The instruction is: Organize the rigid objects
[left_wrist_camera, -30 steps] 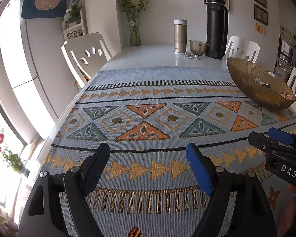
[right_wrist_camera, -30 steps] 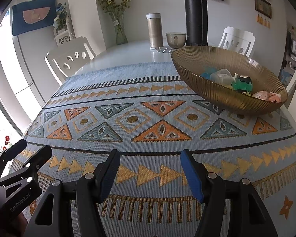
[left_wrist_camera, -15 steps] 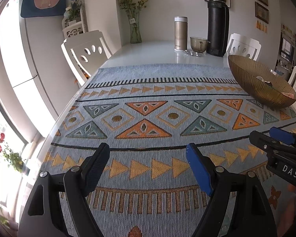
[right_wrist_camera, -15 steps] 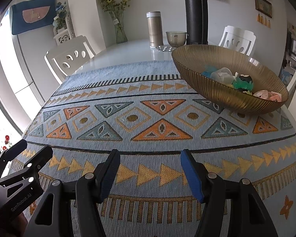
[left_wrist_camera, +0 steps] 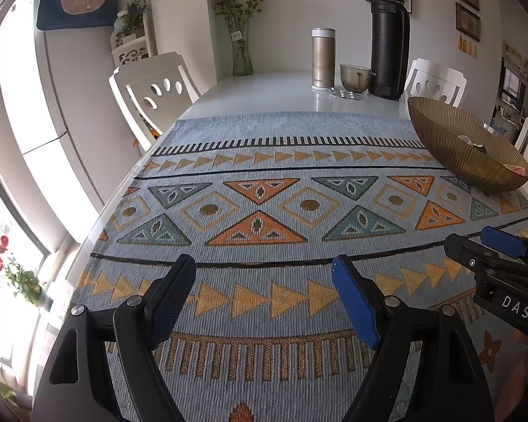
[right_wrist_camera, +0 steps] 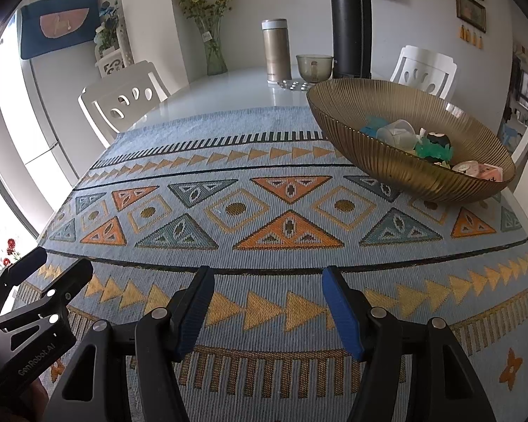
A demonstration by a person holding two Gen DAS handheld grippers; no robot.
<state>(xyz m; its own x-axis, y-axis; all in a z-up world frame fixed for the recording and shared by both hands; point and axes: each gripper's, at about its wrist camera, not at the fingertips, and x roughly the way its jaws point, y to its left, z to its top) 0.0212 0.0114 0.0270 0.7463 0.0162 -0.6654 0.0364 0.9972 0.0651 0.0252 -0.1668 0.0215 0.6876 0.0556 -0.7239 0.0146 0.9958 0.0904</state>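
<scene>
**Q:** Left wrist view first: what does it show?

**R:** Two black fingers with blue pads frame the bottom. The left gripper [left_wrist_camera: 264, 274] stands wide apart with nothing between the pads, poised over a patterned cloth [left_wrist_camera: 264, 211] of triangles and diamonds. That cloth covers the near part of a white table [left_wrist_camera: 264, 88]. At the right edge of the picture the right gripper [left_wrist_camera: 482, 246] pokes in, side on.

**Q:** And the things to be organized?

**R:** They lie in a ribbed amber bowl [left_wrist_camera: 450, 147] on the cloth, far right. From this angle only a few bits show above its rim, too small to name.

**Q:** What stands behind?

**R:** On the bare table: a tall black flask [left_wrist_camera: 389, 42], a glass cup [left_wrist_camera: 354, 77] just beside it, and a steel tumbler [left_wrist_camera: 323, 59]. A vase of flowers [left_wrist_camera: 242, 35] is at the far end, and a white chair [left_wrist_camera: 155, 91] on the left.

**Q:** Right wrist view?

**R:** Here the right gripper [right_wrist_camera: 267, 277] is parted moderately, narrower than the other, and holds nothing; cloth shows between the pads. The left gripper [right_wrist_camera: 58, 267] appears bottom left. The bowl [right_wrist_camera: 380, 161] is closer now, upper right, and inside it sit small objects [right_wrist_camera: 422, 144]: a clear cup, something green, something dark, a pale pink piece. The rest of the cloth [right_wrist_camera: 228, 218] carries no loose pieces.
</scene>
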